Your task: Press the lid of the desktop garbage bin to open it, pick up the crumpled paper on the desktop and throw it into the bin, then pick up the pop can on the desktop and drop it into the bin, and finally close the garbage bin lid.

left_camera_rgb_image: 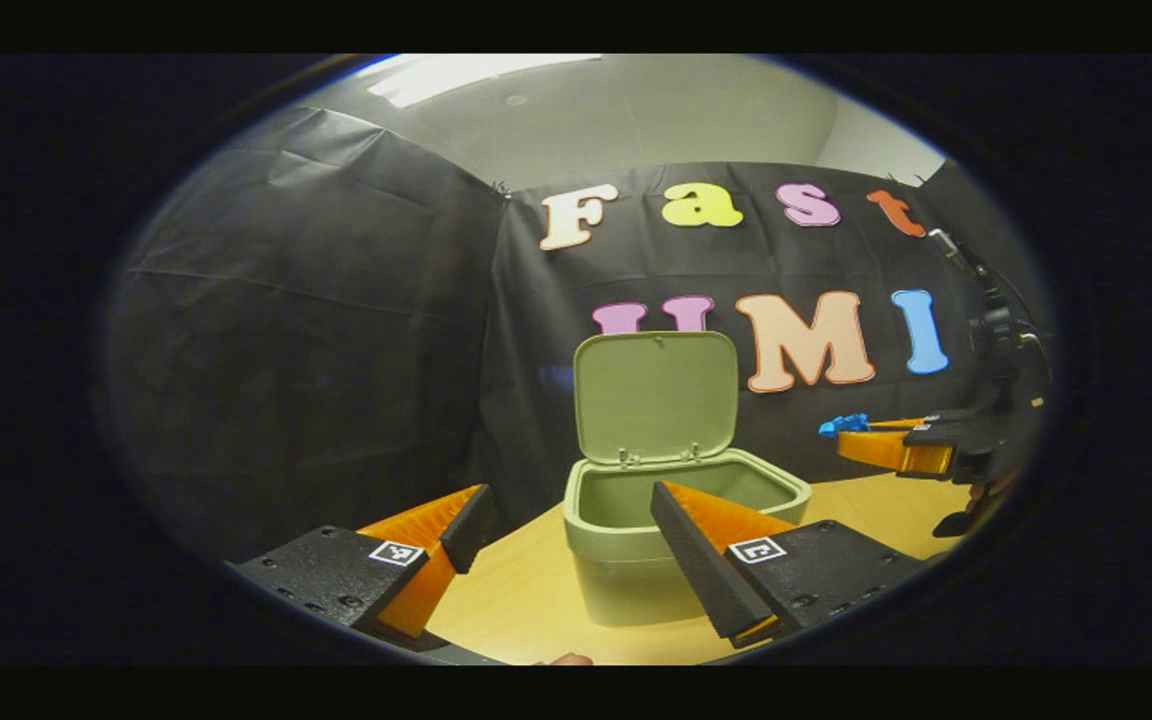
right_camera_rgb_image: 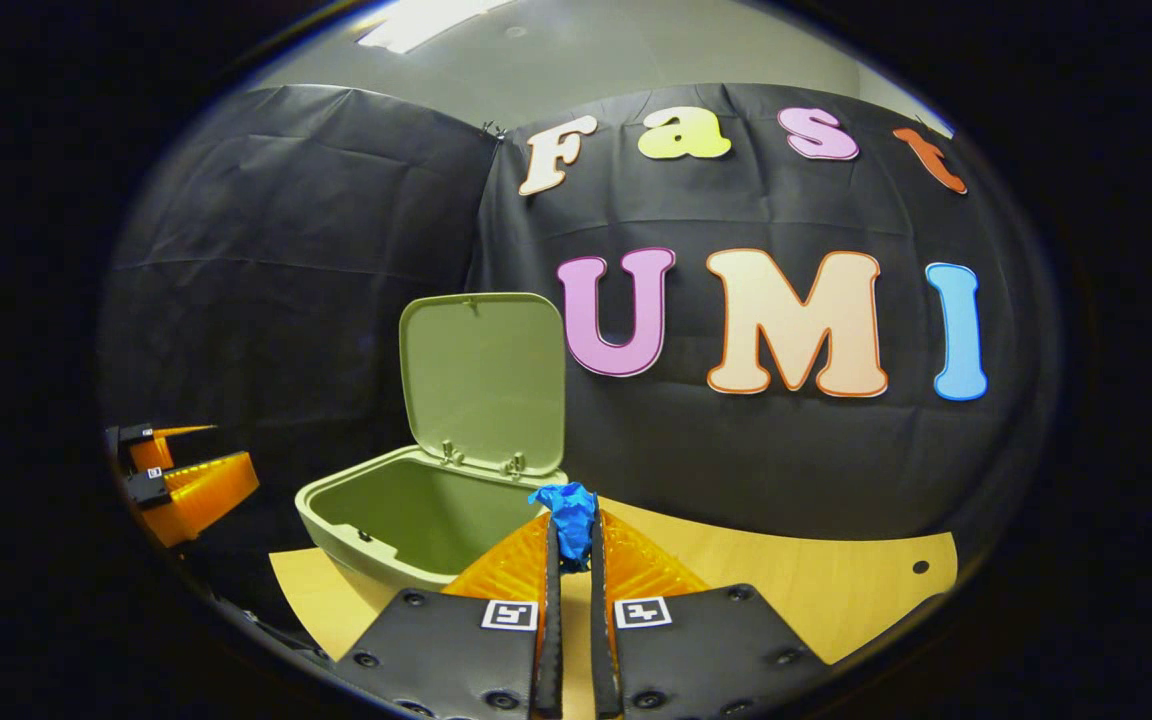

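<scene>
A pale green bin stands on the wooden desktop with its lid swung up and open. My left gripper is open in front of the bin, nothing between its fingers. My right gripper is shut on a blue crumpled paper, held above the desktop just right of the bin, whose lid stands upright. In the left gripper view the right gripper shows at the far right with the blue paper at its tips. The left gripper shows at the left edge of the right gripper view.
The light wooden desktop stretches right of the bin, with a small dark hole near its far right edge. Black cloth walls close in the back and left. A dark stand rises at the right edge.
</scene>
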